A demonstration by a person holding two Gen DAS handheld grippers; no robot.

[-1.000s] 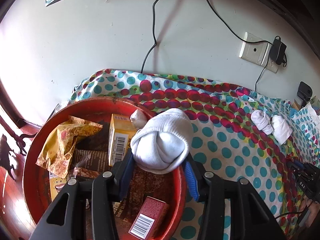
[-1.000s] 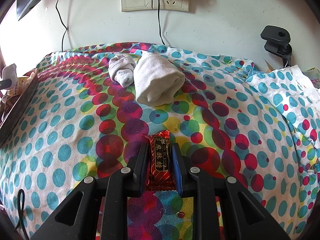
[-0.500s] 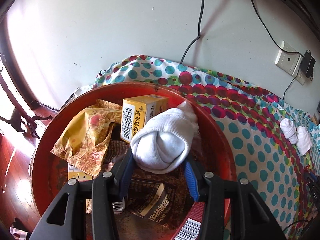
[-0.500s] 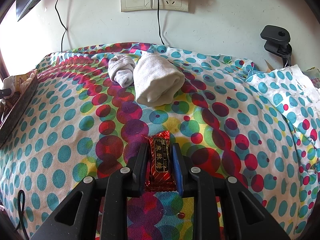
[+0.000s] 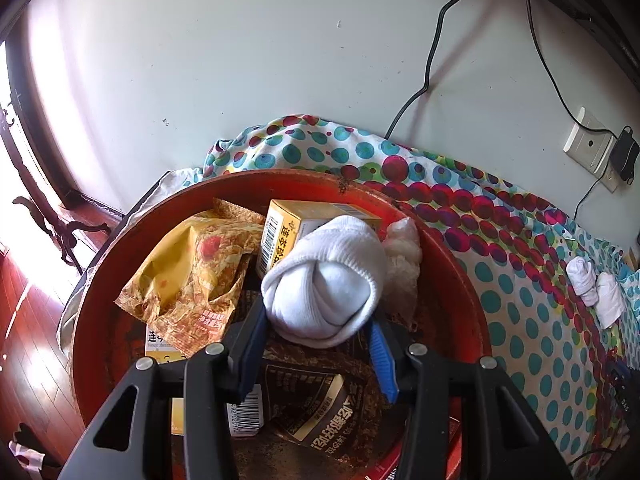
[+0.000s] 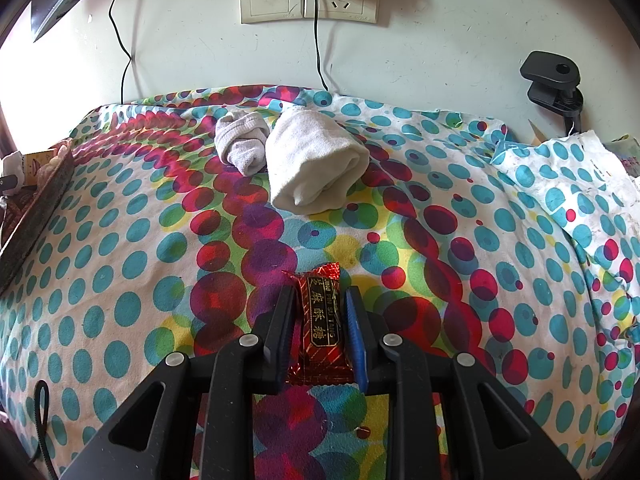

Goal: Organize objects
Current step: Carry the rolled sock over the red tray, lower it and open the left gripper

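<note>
Clamping rolled sock (image 5: 326,280), red candy (image 6: 322,324)

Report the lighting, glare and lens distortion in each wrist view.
Left wrist view: strong daylight from the left blows out the glossy wooden floor and washes the white wall; the rolled white sock in the left gripper stays sharp. Right wrist view: even light, soft shadows; fisheye bulges the polka-dot cloth; the red foil candy in the right gripper is crisp.
</note>
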